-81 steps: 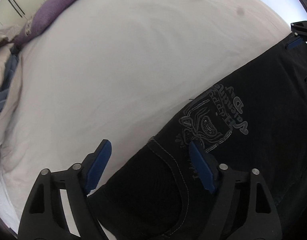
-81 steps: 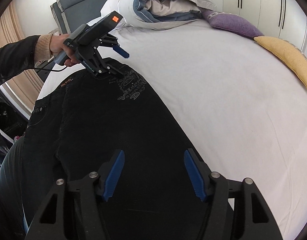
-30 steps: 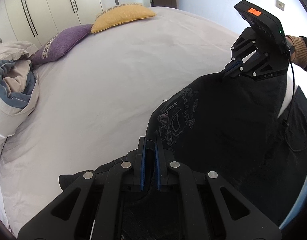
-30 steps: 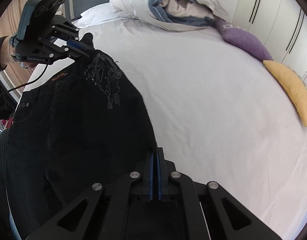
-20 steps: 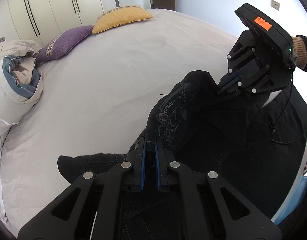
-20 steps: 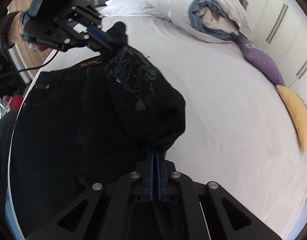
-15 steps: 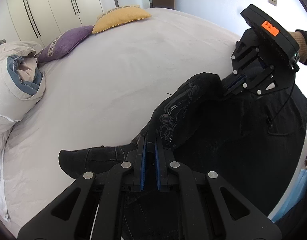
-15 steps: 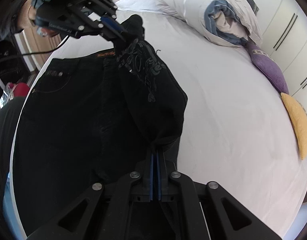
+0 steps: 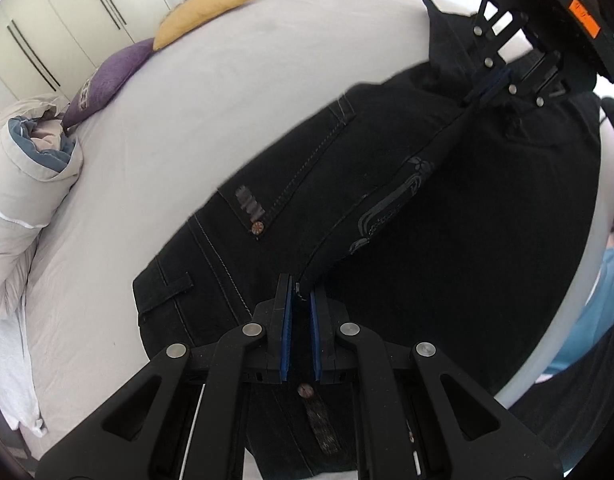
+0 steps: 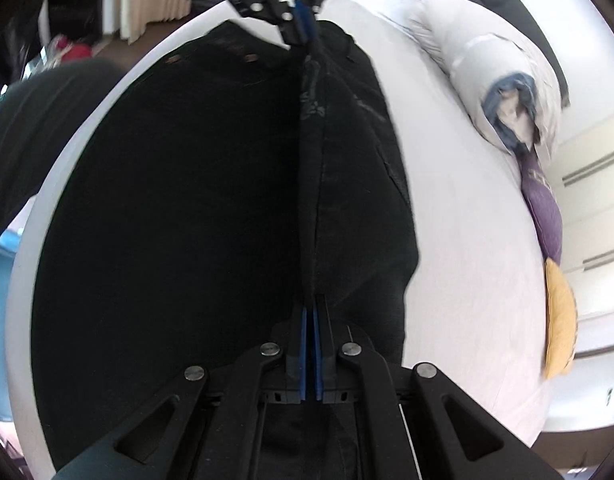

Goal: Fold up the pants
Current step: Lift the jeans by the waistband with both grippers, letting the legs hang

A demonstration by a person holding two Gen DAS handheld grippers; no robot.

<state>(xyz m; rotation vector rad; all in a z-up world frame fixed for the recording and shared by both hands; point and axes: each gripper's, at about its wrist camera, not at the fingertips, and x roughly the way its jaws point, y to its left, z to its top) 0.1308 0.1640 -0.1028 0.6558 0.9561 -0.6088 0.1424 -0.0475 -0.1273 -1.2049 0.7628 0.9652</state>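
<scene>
In the left wrist view, the left gripper [image 9: 298,300] is seen clenched on an edge of the black pants [image 9: 447,248], with cloth pinched between its blue pads. The pants are spread over the near part of the white bed [image 9: 235,80], and a raised fold runs from these fingers up to the right gripper [image 9: 489,84], which is seen at the top right clamped on the same edge. Pale stitching, a belt loop and a small rivet [image 9: 257,228] are shown on the panel left of the fold; a grey printed motif [image 9: 391,208] lies along the fold itself. Across the bed, a rolled duvet [image 9: 27,176] sits at the left edge, with a purple cushion [image 9: 107,80] just beside it and a yellow cushion [image 9: 205,8] next to that. White wardrobe doors [image 9: 47,28] stand behind them.

In the right wrist view, the right gripper [image 10: 310,312] is shown shut tight on the pants [image 10: 179,220], whose lifted ridge blocks much of the bed [image 10: 467,240] beyond. The left gripper [image 10: 301,28] is seen at the top, gripping the far end of that ridge. The duvet [image 10: 495,80], purple cushion [image 10: 545,208] and yellow cushion [image 10: 561,316] are lined along the right side. Beige curtains [image 10: 155,0] hang at the top left.
</scene>
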